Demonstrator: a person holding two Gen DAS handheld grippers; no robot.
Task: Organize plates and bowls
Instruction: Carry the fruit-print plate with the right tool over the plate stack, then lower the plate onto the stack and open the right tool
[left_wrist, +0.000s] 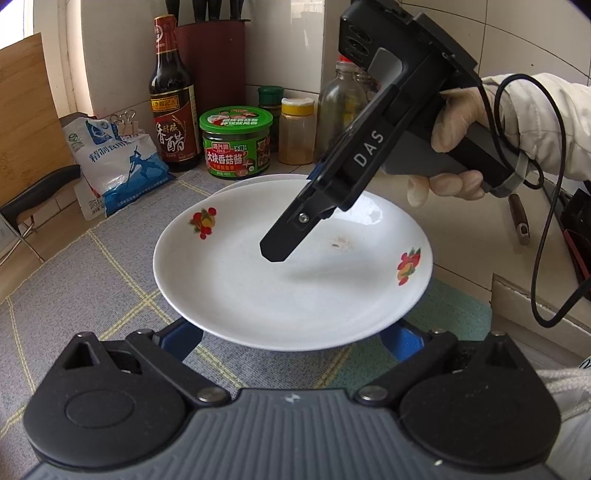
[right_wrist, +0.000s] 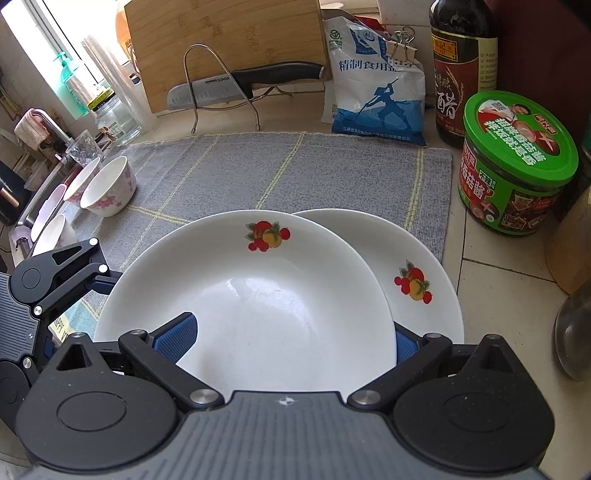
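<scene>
A white plate with fruit decals (left_wrist: 288, 280) (right_wrist: 251, 295) lies tilted and offset on a second matching plate (right_wrist: 424, 280) (left_wrist: 258, 180) on the grey mat (right_wrist: 295, 170). My left gripper (left_wrist: 293, 332) is open, and both blue pads (left_wrist: 184, 341) are under the upper plate's near rim. My right gripper (right_wrist: 291, 343) is open and straddles the plate's rim: one finger (left_wrist: 280, 240) hovers over the plate's inside, the other sits below it. Two floral bowls (right_wrist: 107, 188) lean at the mat's left edge. Whether the left fingers touch the plate is hidden.
A salt bag (right_wrist: 376, 92), vinegar bottle (left_wrist: 171, 110), green-lidded jar (right_wrist: 513, 166) and spice jars (left_wrist: 295, 129) line the back wall. A knife on a wire rack (right_wrist: 240, 85) stands before a cutting board (right_wrist: 221, 44). More dishes (right_wrist: 48, 229) sit by the sink.
</scene>
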